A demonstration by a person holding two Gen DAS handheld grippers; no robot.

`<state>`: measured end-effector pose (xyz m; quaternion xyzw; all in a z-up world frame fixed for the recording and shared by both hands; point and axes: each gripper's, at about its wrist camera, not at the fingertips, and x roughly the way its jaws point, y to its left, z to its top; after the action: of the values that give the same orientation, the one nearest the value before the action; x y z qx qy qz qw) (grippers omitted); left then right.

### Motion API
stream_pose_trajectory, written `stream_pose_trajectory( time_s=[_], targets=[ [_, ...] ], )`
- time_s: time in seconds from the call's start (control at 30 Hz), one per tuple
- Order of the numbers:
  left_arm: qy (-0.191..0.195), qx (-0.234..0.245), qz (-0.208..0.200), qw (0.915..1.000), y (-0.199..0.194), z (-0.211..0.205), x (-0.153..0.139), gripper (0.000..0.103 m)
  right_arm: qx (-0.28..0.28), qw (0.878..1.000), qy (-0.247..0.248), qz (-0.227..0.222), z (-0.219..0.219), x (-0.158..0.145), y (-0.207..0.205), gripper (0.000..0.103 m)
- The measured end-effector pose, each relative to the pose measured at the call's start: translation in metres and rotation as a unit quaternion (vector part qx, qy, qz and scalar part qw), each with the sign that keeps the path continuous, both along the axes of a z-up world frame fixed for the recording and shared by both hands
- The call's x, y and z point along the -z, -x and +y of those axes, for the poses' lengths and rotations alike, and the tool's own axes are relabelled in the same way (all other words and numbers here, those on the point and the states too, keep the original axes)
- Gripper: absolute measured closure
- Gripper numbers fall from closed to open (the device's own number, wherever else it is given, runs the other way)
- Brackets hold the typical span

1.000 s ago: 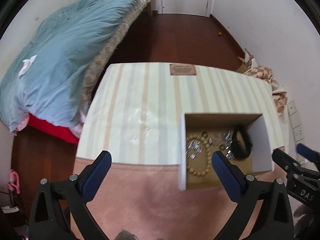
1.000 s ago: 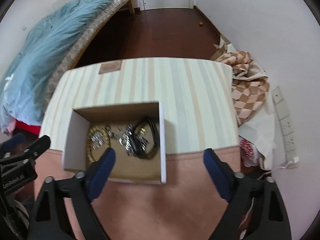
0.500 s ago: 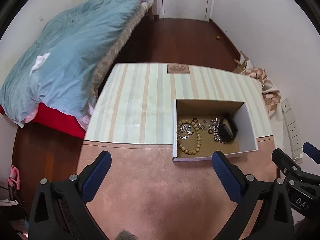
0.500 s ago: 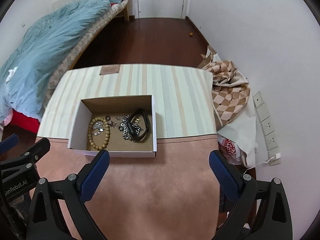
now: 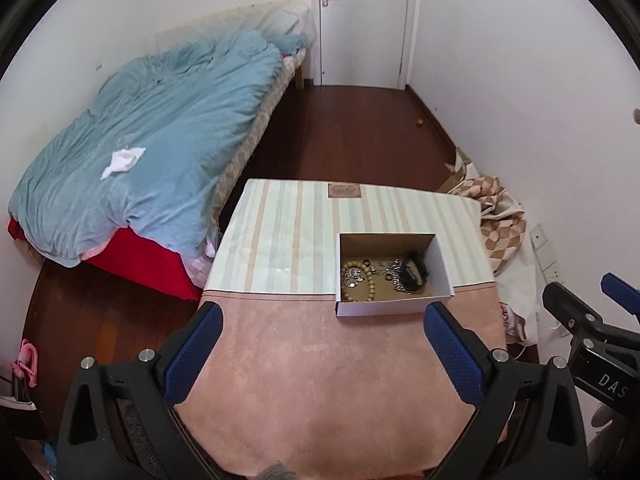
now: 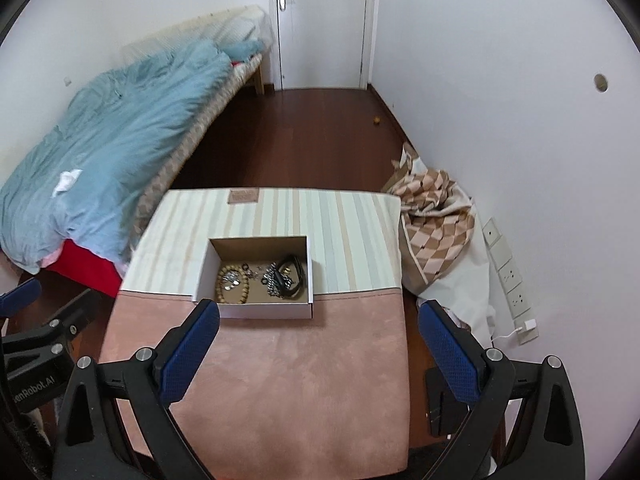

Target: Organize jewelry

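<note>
A small white cardboard box (image 5: 384, 309) (image 6: 264, 311) sits on the table where the striped cloth meets the pink cloth. Inside lie a wooden bead bracelet (image 5: 362, 286) (image 6: 234, 280), silver chains (image 5: 394, 274) (image 6: 274, 278) and a black band (image 5: 414, 272) (image 6: 296, 276). My left gripper (image 5: 322, 352) is open, high above the pink cloth, well short of the box and empty. My right gripper (image 6: 318, 350) is open too, empty, and just as far back from the box.
The table carries a striped cloth (image 5: 288, 232) and a pink cloth (image 5: 320, 380). A bed with a blue duvet (image 5: 152, 140) stands to the left. A checkered cloth bundle (image 6: 436, 220) lies by the right wall with wall sockets (image 6: 508, 272). A white door (image 5: 360, 20) closes the far end.
Both grippers have pulled back and risen away from the box, which now looks much smaller and farther. Both stay open and empty.
</note>
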<state>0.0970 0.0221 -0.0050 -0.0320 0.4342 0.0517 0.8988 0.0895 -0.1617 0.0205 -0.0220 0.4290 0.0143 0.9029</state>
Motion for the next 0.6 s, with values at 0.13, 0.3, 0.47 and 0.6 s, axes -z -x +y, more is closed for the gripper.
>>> stream_pose_trajectory(
  time_s=[0.13, 0.3, 0.47, 0.6],
  targets=[
    [0.000, 0.000, -0.015, 0.9999, 0.022, -0.002, -0.022, 0.001, -0.002, 1.000, 0.005, -0.025, -0.001, -0.027, 0.026, 0.002],
    [0.004, 0.002, -0.025, 0.9997, 0.042, -0.006, -0.041, 0.001, 0.000, 0.999, 0.003, -0.052, -0.004, -0.054, 0.057, 0.002],
    [0.017, 0.004, -0.034, 0.9993, 0.059, -0.006, -0.056, 0.001, 0.003, 0.998, -0.005, -0.058, -0.009, -0.069, 0.076, 0.002],
    [0.009, 0.007, -0.040, 0.9991, 0.064, -0.009, -0.063, 0.001, 0.003, 0.998, -0.006, -0.063, -0.010, -0.078, 0.084, 0.002]
  ],
)
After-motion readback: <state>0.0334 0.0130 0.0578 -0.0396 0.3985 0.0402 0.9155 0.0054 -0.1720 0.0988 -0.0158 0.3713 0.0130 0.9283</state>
